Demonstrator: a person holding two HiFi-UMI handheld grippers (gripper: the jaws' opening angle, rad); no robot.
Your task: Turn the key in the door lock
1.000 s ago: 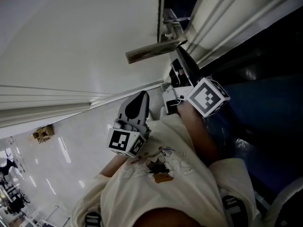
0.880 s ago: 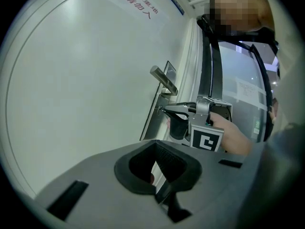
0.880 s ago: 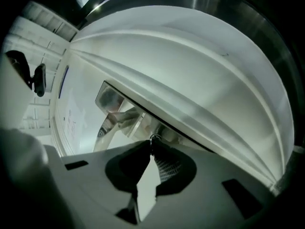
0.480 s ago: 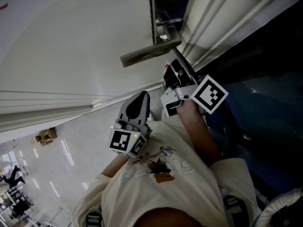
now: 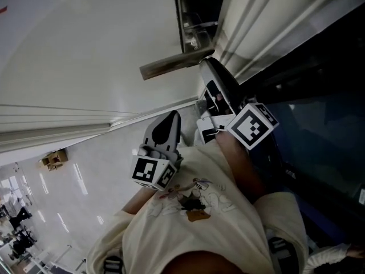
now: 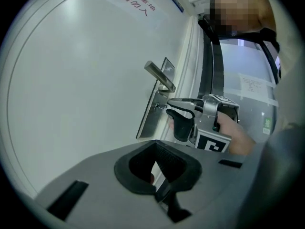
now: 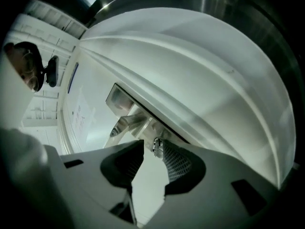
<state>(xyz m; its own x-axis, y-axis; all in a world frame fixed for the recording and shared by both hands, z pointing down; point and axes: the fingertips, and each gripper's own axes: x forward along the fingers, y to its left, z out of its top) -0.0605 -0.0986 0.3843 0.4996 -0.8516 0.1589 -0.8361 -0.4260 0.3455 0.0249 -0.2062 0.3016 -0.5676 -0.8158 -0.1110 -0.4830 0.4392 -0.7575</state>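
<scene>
Right tool is up at the lock plate, just under the door handle. Its jaws have just been opening & now stand apart. The key sits btwn the tips, nearer the right-hand jaw, w/ neither jaw pressing on it. Key is seated in that plate, straight ahead of the tool, shank prob. running along the tool's own pointing line. So the next move looks like: close on the key's head, then roll the wrist. Left tool hangs lower & well back from the lock, jaws closed on nothing; right hand is clearly the nearer.

Door is plain white & smooth; plate & handle are brushed metal. White moulded frame beside it, dark glass beyond, glossy pale floor below.
</scene>
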